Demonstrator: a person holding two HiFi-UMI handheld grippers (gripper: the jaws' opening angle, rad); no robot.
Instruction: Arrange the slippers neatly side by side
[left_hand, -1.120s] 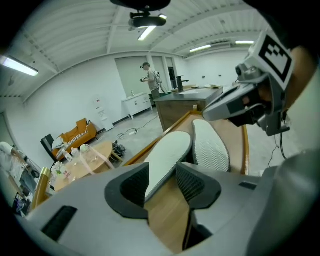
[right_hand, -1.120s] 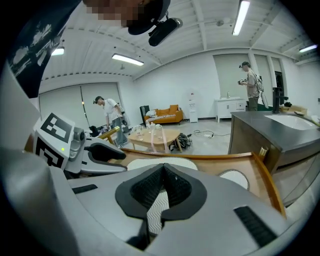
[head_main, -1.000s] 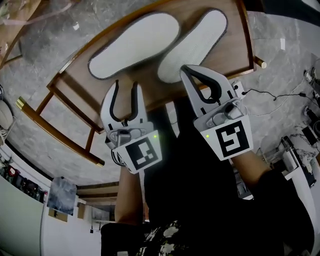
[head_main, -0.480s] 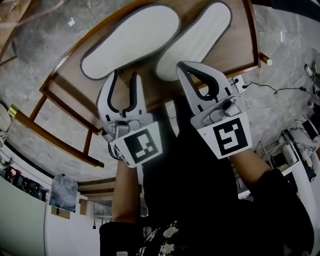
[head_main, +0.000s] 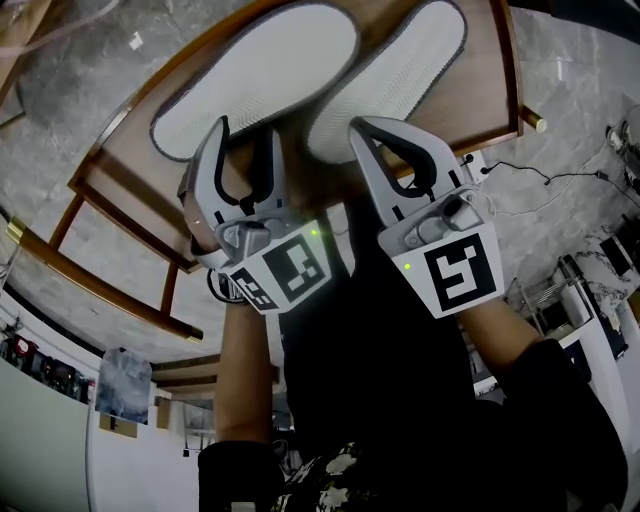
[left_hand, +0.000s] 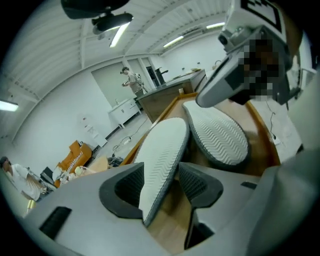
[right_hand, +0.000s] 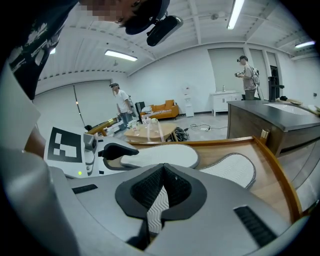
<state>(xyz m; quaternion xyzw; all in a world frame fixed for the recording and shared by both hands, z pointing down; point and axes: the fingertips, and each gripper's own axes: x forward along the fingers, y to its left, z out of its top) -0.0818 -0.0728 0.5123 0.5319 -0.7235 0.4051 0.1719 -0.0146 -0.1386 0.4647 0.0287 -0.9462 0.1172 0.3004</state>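
The left gripper (head_main: 243, 135) is found with its jaws spread wide, having just been opening. The heel of the left slipper (head_main: 265, 70) stands between them. In the left gripper view the right-hand pad is seen clear of the slipper's grey edge, and the other pad is partly hidden behind the sole. The right gripper (head_main: 360, 130) is found with its jaws pressed together. Its tips are placed at the heel of the right slipper (head_main: 395, 75), and a strip of zigzag sole is seen through the gap behind them.

Marks: one square black-and-white marker (head_main: 460, 277) is noted on the right gripper's cube, and two marker faces are noted on the left gripper's cube. One green light (head_main: 408, 267) is lit on each gripper.

Count: two grippers, two slippers and one wooden table (head_main: 485, 95) are recorded.

Position: in the head view both slippers are laid sole up on the table, at 12 o'clock of the grippers. Their toes are directed toward about 1 o'clock. The left slipper is set just beside the right, at its 9 o'clock, and the heels are close together.

Two standing people are recorded in the right gripper view.
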